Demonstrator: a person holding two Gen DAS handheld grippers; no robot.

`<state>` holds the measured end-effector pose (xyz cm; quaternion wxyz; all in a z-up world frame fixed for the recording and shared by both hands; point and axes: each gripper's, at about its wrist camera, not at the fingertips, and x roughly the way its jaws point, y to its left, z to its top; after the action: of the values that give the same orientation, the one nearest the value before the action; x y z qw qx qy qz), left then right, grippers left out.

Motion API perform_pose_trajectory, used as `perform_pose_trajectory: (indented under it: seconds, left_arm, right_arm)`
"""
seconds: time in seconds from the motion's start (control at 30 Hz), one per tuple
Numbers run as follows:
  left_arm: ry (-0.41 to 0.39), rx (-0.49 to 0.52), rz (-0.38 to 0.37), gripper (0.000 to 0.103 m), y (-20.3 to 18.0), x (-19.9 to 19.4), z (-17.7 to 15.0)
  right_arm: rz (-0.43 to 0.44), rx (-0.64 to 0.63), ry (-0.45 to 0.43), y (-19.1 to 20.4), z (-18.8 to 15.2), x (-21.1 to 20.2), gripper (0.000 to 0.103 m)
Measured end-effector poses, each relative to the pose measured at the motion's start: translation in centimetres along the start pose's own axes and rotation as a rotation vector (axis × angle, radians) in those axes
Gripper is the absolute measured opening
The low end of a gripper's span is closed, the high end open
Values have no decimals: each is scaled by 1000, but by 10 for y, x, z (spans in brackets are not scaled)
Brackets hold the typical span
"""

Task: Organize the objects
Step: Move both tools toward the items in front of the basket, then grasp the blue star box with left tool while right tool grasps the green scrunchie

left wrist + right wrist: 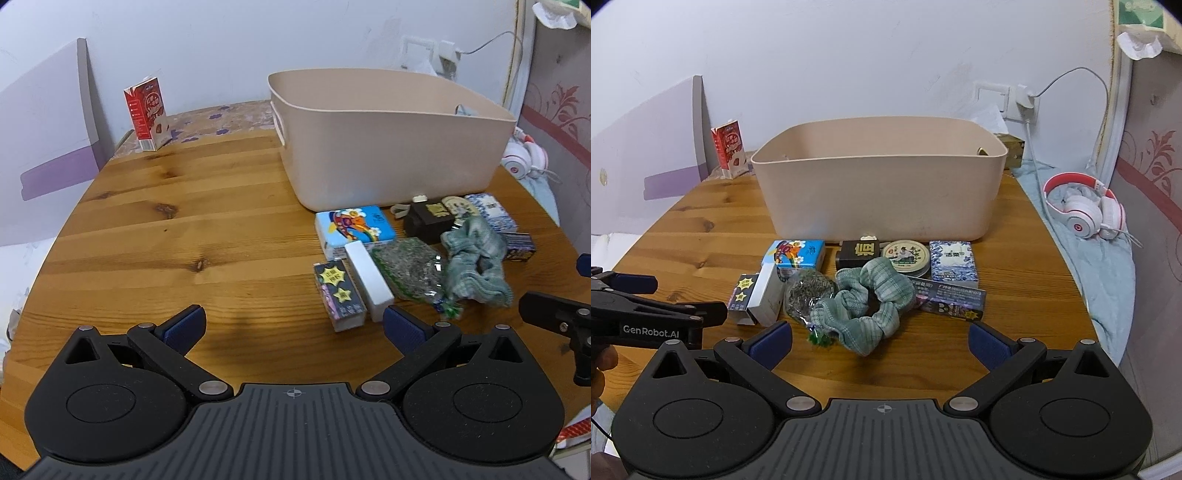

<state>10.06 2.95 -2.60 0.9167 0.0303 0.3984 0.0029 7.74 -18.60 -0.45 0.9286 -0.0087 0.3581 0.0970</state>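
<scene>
A beige plastic bin [879, 192] stands at the back of the wooden table [701, 229]; it also shows in the left wrist view [388, 147]. In front of it lies a cluster: a green scrunchie [871, 302], a clear bag of dried bits [807, 291], a white box [768, 291], a starred box [740, 291], a blue cartoon pack [794, 253], a black box [858, 253], a round tin [905, 254] and a blue patterned box [955, 264]. My right gripper [881, 341] is open just short of the scrunchie. My left gripper [293, 325] is open, left of the cluster.
A red milk carton [147, 116] stands at the table's back left. White and red headphones [1086, 210] lie on a blue cloth right of the table. A charger cable [1030, 147] hangs from the wall socket. A dark flat box [951, 299] lies by the scrunchie.
</scene>
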Motion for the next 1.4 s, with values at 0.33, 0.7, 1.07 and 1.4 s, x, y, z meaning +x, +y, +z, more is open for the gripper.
perform_pose_trajectory:
  seconds: [0.33,0.7,1.07,1.4]
  left_arm:
    - [33,-4,-1,103,5,32,13]
    - [56,-28,-36,103,9,57,24]
    - [84,-38,-57,68,8,67,22]
    - [86,-34,-105,24,15,53,15]
  right_arm:
    - [5,-10,59,2,6,33,103]
    - [27,-18,93,6,11,59,96]
    - [61,-31,102,9,11,68,50]
    - [71,-4,73,5,5,60,18]
